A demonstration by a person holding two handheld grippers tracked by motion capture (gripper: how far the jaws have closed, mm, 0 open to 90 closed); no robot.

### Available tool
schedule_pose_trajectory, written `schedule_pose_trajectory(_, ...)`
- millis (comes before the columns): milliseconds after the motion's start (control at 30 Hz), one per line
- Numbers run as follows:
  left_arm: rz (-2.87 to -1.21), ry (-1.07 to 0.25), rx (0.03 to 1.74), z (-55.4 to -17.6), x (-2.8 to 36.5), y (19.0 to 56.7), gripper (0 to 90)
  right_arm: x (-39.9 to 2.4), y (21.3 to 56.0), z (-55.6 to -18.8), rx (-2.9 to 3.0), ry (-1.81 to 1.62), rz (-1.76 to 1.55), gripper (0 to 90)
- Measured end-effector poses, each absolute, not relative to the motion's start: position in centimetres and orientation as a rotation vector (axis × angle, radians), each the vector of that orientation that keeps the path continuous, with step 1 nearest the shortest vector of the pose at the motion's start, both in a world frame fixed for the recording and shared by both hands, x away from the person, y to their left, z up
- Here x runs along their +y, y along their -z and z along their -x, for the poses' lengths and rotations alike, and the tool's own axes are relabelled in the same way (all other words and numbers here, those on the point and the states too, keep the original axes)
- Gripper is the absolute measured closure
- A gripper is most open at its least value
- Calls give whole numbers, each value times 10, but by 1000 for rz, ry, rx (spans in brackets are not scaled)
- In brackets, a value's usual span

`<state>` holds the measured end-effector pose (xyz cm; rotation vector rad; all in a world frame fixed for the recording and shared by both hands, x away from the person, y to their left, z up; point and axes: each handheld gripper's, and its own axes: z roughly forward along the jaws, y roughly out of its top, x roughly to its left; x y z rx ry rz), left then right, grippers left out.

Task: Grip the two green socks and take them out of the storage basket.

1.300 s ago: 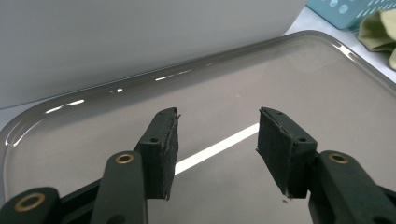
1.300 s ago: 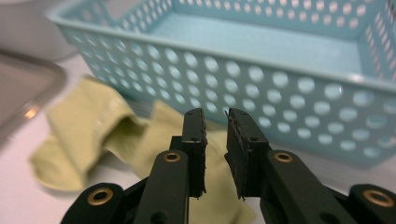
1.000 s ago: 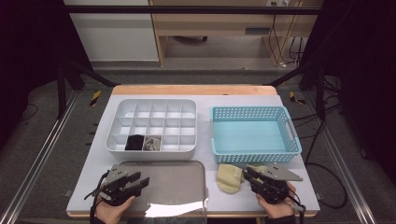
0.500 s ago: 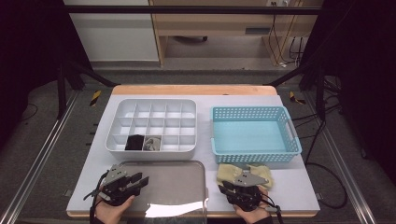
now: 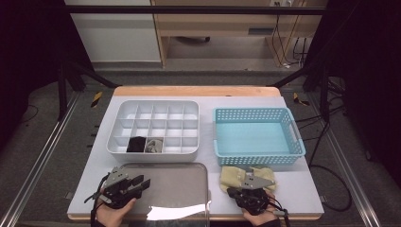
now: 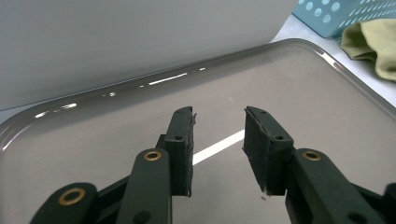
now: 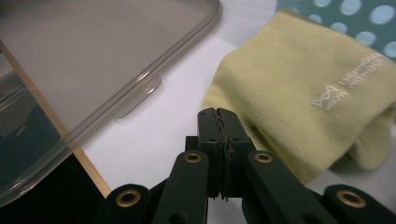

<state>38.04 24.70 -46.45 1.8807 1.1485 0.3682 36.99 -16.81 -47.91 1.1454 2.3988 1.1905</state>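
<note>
Our right claw [image 7: 219,116] has just closed, pads together on nothing, beside the yellow sock [image 7: 299,93]; our left claw [image 6: 217,140] hangs half-wide over the lid [image 6: 116,126].

A lab or test room: the white surface [image 5: 293,189] stands on grey carpet between metal rails [image 5: 42,161], with black frame legs [image 5: 64,80] at its far corners and cables [image 5: 288,33] hanging beyond it under a wooden bench [image 5: 213,23].
</note>
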Motion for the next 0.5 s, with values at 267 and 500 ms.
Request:
schedule_pose_trajectory(267, -1878, -371, 1148, -379, 247, 464, 620, -191, 473, -366, 2343, -1165, -1200, 894)
schedule_pose_trajectory(500, -1878, -372, 1149, -379, 247, 464, 620, -212, 467, -364, 2272, -1116, -1255, 886)
